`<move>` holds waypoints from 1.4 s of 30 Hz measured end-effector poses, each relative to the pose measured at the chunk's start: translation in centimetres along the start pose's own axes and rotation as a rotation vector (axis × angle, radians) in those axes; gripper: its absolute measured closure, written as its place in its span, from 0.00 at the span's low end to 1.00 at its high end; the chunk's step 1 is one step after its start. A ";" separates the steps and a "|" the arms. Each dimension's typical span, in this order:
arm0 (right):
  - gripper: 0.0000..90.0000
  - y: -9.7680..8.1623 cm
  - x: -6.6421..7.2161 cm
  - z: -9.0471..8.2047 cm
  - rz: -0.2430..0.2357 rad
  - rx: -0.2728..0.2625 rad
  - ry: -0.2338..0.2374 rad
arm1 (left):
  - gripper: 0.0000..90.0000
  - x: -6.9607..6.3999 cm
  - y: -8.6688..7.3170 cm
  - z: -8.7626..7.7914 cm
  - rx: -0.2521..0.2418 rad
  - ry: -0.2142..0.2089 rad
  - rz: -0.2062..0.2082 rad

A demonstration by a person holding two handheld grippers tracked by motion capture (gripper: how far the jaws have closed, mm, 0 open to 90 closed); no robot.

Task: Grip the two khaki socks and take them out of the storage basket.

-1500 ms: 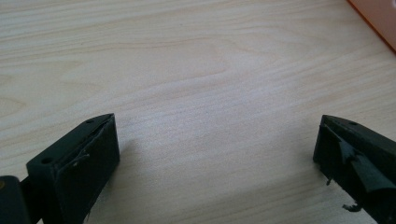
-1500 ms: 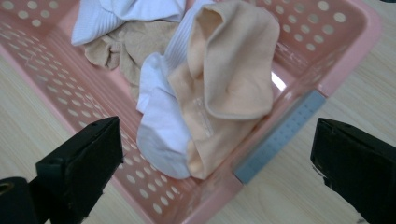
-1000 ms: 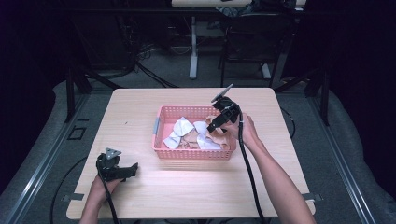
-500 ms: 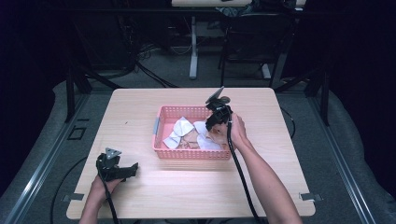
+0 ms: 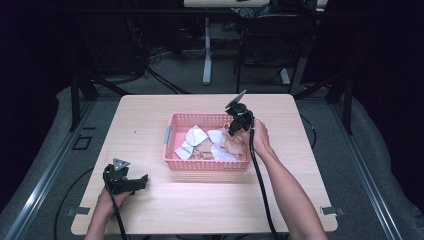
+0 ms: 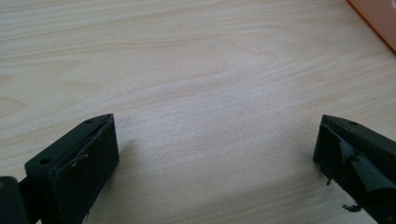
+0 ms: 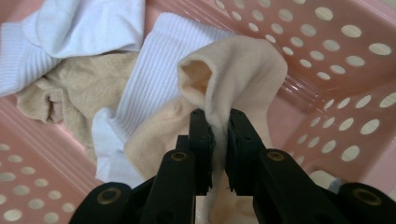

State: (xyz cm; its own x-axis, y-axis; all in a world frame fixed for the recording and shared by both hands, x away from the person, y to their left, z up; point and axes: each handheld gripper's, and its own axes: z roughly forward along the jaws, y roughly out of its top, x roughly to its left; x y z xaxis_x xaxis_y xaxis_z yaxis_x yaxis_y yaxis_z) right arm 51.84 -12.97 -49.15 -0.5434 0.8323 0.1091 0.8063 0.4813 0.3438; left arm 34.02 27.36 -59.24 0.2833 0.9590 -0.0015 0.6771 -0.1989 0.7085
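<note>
A pink perforated basket stands mid-table and holds white socks and beige socks. My right gripper is over the basket's right end, shut on a beige sock whose cuff rises above the jaws. My left gripper rests low over the bare table near the front left corner, open with nothing between its jaws.
The light wooden table has free room all around the basket. A corner of the basket shows at the left gripper view's top right. Chairs and table legs stand on the floor beyond the far edge.
My right gripper has moved left and down into the basket's right end and has closed on a beige sock. The left gripper has stayed put.
</note>
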 end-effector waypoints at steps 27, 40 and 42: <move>0.90 0.4 0.0 -4.3 -0.046 -0.002 0.095 | 0.00 0.0 0.0 0.0 0.000 0.001 -0.001; 0.90 0.1 -0.2 -7.1 -0.051 -0.036 0.116 | 0.00 0.0 0.0 0.0 0.001 0.004 -0.001; 0.90 0.1 -0.2 -7.6 -0.052 -0.043 0.122 | 0.00 0.0 0.0 0.0 0.002 0.003 -0.001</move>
State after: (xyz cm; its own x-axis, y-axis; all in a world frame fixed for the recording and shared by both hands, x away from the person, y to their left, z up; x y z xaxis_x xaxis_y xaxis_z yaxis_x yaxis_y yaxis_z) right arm 50.25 -15.21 -42.06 -0.6110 0.7656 0.2015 0.7667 0.5088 0.3915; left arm 34.01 27.35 -59.22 0.2807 0.9598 0.0001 0.6788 -0.1986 0.7070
